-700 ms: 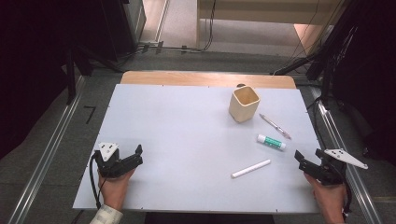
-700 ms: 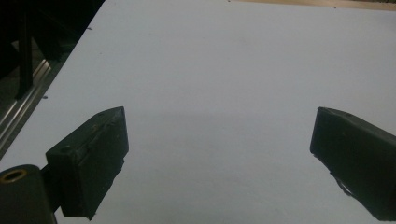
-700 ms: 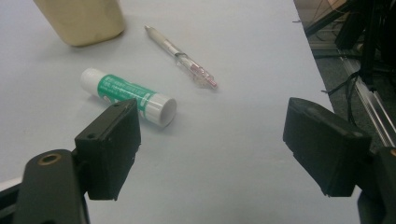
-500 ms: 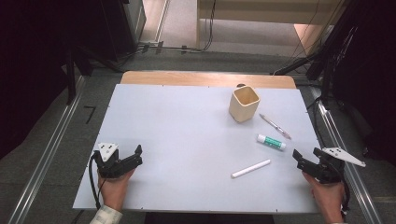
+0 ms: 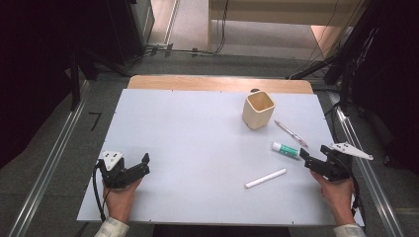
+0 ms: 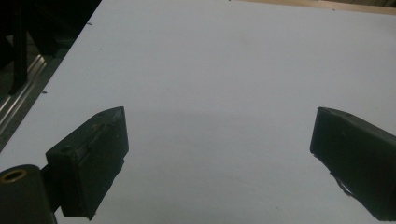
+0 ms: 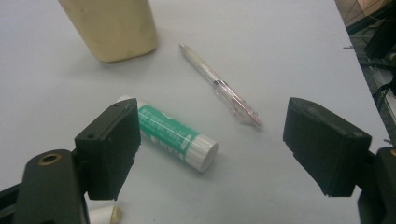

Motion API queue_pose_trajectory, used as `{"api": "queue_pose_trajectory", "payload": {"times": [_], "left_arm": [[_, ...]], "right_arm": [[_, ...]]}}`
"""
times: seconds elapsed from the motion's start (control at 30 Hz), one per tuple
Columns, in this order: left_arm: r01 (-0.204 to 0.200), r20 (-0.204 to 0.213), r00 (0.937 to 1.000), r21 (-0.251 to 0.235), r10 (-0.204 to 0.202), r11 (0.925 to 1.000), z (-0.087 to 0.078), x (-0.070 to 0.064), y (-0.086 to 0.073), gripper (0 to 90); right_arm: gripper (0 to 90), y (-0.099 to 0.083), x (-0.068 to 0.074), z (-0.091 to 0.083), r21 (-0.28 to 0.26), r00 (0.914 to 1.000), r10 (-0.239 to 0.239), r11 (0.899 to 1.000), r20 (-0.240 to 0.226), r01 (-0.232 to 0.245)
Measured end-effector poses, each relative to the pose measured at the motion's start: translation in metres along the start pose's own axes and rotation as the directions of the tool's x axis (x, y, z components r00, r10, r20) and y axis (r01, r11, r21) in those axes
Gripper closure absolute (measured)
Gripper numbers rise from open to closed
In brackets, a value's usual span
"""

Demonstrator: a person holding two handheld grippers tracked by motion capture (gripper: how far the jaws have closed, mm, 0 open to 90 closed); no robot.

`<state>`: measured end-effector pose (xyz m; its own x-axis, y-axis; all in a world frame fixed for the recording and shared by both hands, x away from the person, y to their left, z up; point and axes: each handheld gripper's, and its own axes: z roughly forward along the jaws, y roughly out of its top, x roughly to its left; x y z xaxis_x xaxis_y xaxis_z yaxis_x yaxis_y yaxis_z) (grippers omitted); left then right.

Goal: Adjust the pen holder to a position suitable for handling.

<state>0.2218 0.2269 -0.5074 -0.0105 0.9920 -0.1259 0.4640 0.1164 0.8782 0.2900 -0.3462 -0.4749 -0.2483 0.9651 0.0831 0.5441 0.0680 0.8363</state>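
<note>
The right gripper (image 7: 212, 140) is wide open, holding nothing, just before the green-and-white glue stick (image 7: 175, 135); the clear plastic pen (image 7: 219, 86) lies beside it. The left gripper (image 6: 219, 154) is open too, probably resting on the table.

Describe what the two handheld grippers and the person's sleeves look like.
Both the left gripper and the right gripper are black with two blocky black jaws. Each carries a pale grey three-cornered plate and trails a black cable. Light-coloured sleeve cuffs show at the wrists.

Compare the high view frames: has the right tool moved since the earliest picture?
Yes. The right tool has slid left, toward the green glue stick, which lies where it did.
</note>
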Motion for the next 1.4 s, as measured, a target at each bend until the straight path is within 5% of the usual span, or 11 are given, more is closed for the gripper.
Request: {"api": "queue_pose_trajectory", "payload": {"times": [0.53, 1.4], "left_arm": [[0.000, 0.004, 1.0000, -0.001, 0.000, 1.0000, 0.001, -0.001, -0.001, 5.2], [0.000, 0.017, 0.9998, 0.002, 0.000, 1.0000, 0.002, -0.002, -0.001, 5.2]], "right_arm": [[18.6, 0.023, 0.012, 0.024, 0.017, 0.9996, -0.021, 1.000, -0.020, 0.021], [26.8, 0.093, 0.037, 0.080, -0.002, 0.9982, -0.055, 0.998, -0.021, 0.055]]}}
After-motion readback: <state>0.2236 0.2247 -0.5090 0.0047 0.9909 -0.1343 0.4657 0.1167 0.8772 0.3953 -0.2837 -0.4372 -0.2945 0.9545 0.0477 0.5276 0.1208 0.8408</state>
